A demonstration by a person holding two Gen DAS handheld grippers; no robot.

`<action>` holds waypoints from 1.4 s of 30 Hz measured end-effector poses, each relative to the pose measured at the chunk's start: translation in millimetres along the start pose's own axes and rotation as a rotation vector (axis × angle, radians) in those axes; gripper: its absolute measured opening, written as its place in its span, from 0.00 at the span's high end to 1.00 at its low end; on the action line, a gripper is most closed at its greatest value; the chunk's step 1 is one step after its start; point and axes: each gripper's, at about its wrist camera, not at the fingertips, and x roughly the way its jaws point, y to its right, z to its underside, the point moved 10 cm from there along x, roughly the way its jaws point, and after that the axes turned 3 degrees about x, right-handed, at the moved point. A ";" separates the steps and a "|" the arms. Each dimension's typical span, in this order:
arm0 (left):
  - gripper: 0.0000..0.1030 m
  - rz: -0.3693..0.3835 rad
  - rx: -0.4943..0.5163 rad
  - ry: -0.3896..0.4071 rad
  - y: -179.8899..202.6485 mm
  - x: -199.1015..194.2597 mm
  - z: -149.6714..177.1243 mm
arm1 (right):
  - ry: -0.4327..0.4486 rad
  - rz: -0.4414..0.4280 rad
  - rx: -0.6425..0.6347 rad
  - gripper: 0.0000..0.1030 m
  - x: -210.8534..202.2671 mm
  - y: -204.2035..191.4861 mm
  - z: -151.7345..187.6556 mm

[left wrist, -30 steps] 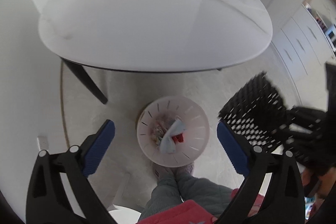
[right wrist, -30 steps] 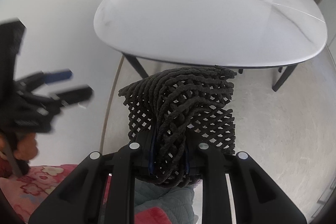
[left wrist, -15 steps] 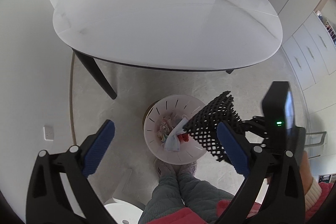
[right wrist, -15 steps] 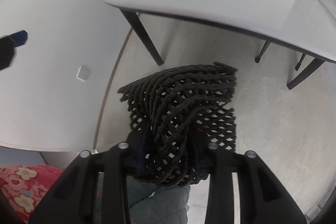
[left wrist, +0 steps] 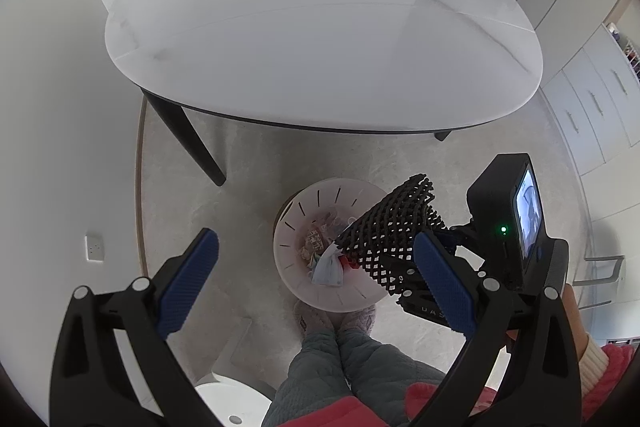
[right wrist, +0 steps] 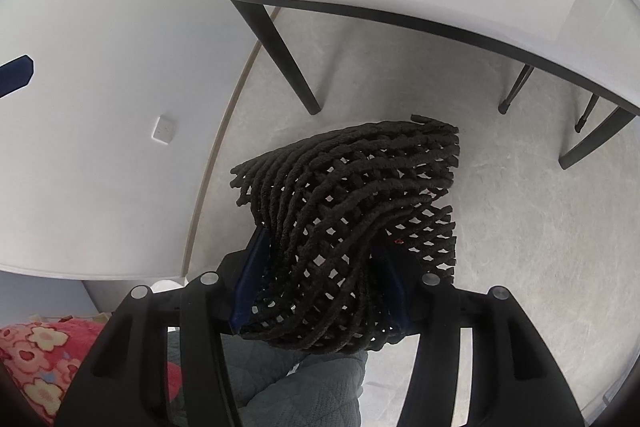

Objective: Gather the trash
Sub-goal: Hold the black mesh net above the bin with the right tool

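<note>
A crumpled black foam net (right wrist: 348, 187) sits between the blue pads of my right gripper (right wrist: 320, 243), whose jaws are opening; the net swells to fill the wider gap and still touches both pads. In the left wrist view the net (left wrist: 392, 223) hangs over the right side of a white slotted waste bin (left wrist: 320, 191) on the floor, with my right gripper (left wrist: 400, 267) just behind it. The bin holds wrappers and a blue-white scrap (left wrist: 328, 267). My left gripper (left wrist: 314, 235) hovers high above the bin, open and with nothing between its pads.
A white oval table (left wrist: 320, 47) on dark legs (left wrist: 200, 151) stands just beyond the bin. A person's slippered feet (left wrist: 336, 319) touch the bin's near side. White wall with a socket (left wrist: 94, 247) at left, cabinets (left wrist: 592, 99) at right, chair legs (right wrist: 580, 131) under the table.
My right gripper came down from beside the table to just over the bin, carrying the net. Its jaws have spread apart and the net has puffed out between them. The left gripper stayed put.
</note>
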 end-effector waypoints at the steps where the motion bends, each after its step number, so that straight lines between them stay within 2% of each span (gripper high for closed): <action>1: 0.09 0.001 -0.003 0.000 -0.3 0.0 0.2 | 0.002 -0.003 -0.004 0.48 -1.2 -1.1 -0.2; 14: 0.09 -0.007 -0.021 -0.006 -6.2 2.2 1.6 | 0.004 0.005 -0.046 0.48 -7.2 -9.2 2.6; 21: 0.09 -0.017 -0.028 -0.013 -12.5 3.8 2.9 | -0.014 0.121 -0.141 0.42 3.8 -17.0 -1.2; 29: 0.09 -0.026 -0.061 -0.032 -24.1 7.7 10.1 | -0.023 0.093 -0.133 0.42 10.1 -23.1 -7.4; 31: 0.09 -0.026 -0.071 -0.035 -27.3 8.2 11.7 | -0.024 0.125 -0.149 0.42 10.0 -22.1 -8.5; 33: 0.09 -0.026 -0.078 -0.036 -30.0 8.7 12.7 | -0.028 0.087 -0.125 0.42 9.9 -25.1 -8.2; 35: 0.09 -0.027 -0.083 -0.037 -30.4 8.5 11.4 | -0.027 0.118 -0.142 0.42 8.9 -21.9 -7.7; 42: 0.09 -0.029 -0.086 -0.038 -30.9 10.0 12.1 | -0.026 0.116 -0.146 0.42 9.4 -25.4 -9.6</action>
